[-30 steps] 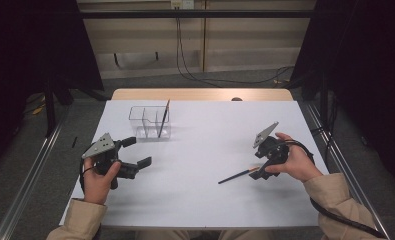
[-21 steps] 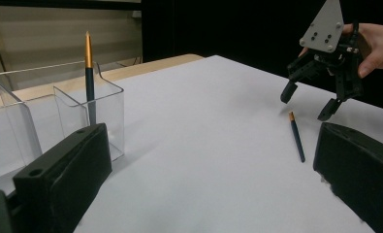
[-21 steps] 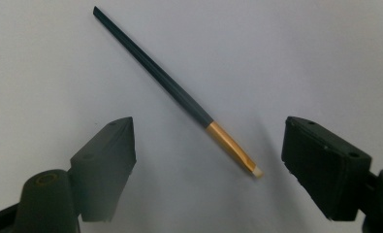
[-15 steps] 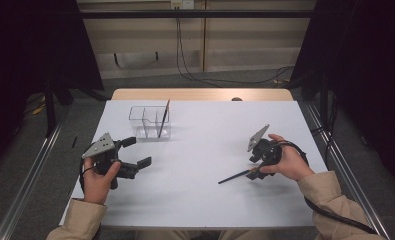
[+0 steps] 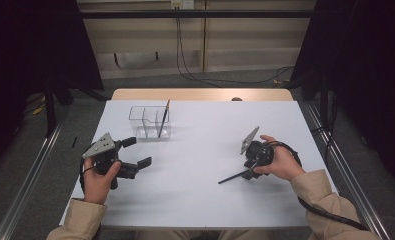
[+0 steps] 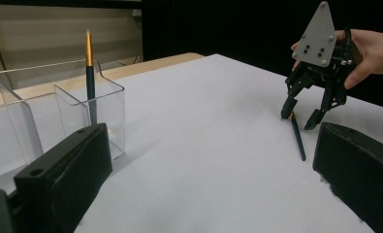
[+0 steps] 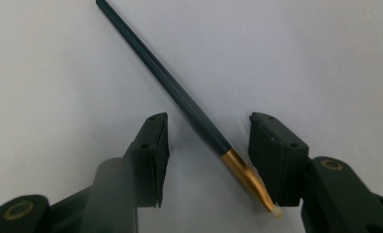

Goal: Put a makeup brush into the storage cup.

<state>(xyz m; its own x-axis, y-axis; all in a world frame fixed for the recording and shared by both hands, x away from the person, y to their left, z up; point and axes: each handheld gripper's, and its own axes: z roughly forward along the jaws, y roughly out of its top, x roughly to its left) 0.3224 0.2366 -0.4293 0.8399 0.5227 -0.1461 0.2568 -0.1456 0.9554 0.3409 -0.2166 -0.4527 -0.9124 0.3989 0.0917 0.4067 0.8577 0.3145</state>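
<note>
Right claw [image 5: 252, 167] sits low over the white desk [image 5: 205, 200] near its right edge, jaws spread wide and astride the gold end of a dark pencil [image 7: 189, 109]; that end lies just beside one jaw, contact not resolvable. Pencil flat on the desk, ungripped, pointing toward the near edge. Left claw [image 5: 135, 152] near the left edge, jaws wide, holding nothing. Clear divided holder [image 5: 150, 122] toward the far left corner, a second pencil [image 6: 89, 77] standing in it. Room dark at both sides; cables on the floor beyond the far edge.
</note>
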